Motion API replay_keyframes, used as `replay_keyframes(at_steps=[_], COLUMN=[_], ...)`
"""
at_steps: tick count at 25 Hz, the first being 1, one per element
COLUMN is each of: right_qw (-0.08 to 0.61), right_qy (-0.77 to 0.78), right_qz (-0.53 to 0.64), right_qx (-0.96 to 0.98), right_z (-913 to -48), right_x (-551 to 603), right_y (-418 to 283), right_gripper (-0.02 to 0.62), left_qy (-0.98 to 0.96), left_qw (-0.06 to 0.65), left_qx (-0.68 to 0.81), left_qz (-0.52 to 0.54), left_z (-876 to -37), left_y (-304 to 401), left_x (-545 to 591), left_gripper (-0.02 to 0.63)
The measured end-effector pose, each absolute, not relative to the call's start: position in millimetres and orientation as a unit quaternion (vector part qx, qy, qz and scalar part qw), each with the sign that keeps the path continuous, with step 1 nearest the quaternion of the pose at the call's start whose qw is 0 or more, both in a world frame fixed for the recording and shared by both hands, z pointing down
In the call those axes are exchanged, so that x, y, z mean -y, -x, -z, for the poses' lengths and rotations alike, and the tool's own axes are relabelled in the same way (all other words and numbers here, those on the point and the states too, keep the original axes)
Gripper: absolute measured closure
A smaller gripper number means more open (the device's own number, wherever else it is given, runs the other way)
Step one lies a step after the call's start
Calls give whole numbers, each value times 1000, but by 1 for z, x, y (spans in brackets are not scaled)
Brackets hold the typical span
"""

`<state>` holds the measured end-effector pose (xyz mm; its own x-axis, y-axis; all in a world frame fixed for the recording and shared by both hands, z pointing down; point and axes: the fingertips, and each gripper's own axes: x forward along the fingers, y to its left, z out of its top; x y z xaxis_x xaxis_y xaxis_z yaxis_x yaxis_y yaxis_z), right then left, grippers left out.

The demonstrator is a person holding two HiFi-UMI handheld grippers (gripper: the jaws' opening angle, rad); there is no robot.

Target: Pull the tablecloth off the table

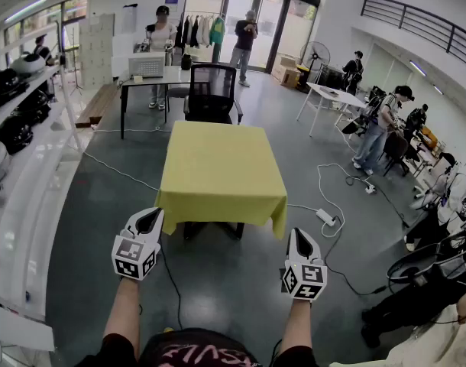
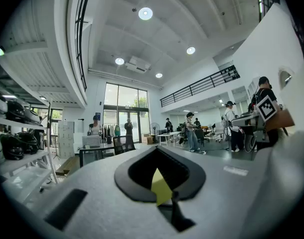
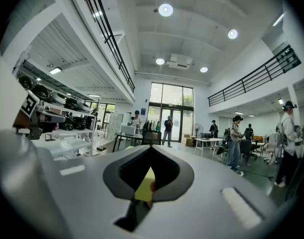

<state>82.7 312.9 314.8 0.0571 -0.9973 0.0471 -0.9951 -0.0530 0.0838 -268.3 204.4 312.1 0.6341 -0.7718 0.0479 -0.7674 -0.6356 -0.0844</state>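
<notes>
A yellow tablecloth (image 1: pixel 221 167) lies flat over a small table (image 1: pixel 189 231) in the middle of a big room with a grey floor. The cloth covers the whole top and hangs down on all sides. Only the dark legs of the table peek out under it. The cloth has not been pulled off.

The person stands on the near side of the table, well apart from it, with both arms held out. The left gripper (image 1: pixel 150 220) is off the near left corner of the table. The right gripper (image 1: pixel 300 243) is off the near right corner. Both point level at the table. Each one has its jaws clenched tight with nothing in them. In each gripper view just a thin bit of yellow cloth shows far off, through the dark hole at the jaws. Neither gripper touches the cloth.

A black office chair (image 1: pixel 211 90) stands just behind the table, on its far side. A white power strip (image 1: pixel 325 217) lies on the floor to the right of the table. A thin cable (image 1: pixel 118 170) runs over the floor to the left of it. People stand far behind the table and off to its right.
</notes>
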Motion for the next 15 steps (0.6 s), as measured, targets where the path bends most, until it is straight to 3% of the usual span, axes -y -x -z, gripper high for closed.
replay_keyframes(at_steps=[15], right_qw=[47], right_qy=[-735], right_qz=[7], right_qx=[677], right_z=[-317], right_x=[-321], right_y=[-79], right_gripper=[583], left_qy=[910], left_qw=[27], left_qx=[-413], left_qz=[31], left_z=[-310], left_y=[270], left_x=[-205], left_gripper=[600])
